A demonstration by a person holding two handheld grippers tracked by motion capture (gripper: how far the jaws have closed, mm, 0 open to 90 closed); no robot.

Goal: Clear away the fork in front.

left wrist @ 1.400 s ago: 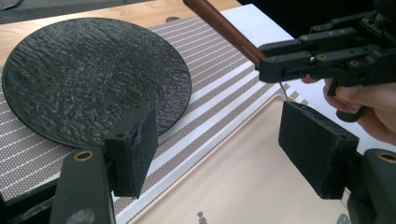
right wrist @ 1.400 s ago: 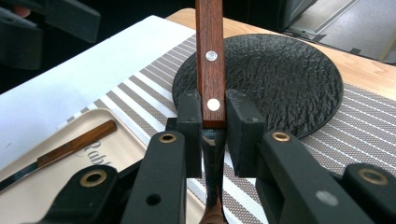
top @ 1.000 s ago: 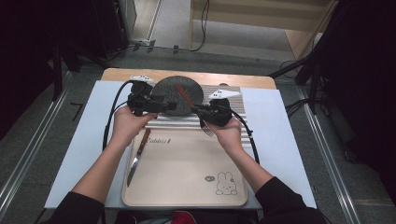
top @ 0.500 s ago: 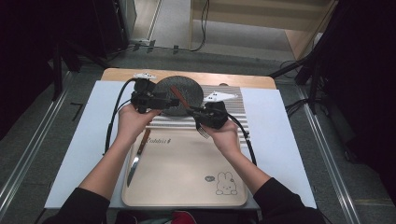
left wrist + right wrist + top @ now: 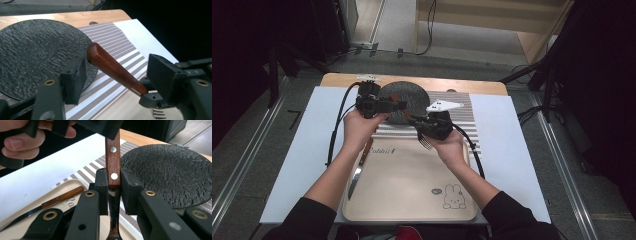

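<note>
Above the striped grey placemat (image 5: pixel 462 107), the right gripper (image 5: pixel 114 185) clamped a wooden-handled steel fork (image 5: pixel 112 157) near its neck, offering the handle between the left gripper's (image 5: pixel 117 72) wide-open, empty jaws for a handover.

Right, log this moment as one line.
right tool: shut on wooden-handled fork | left tool: open around the handle's end | round black plate: bare | wooden-handled knife: on beige tray

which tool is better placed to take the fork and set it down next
Probably left. The left tool is open, its jaws either side of the fork handle's free end. The right tool is already shut on the handle's lower end, so it could simply release.
</note>
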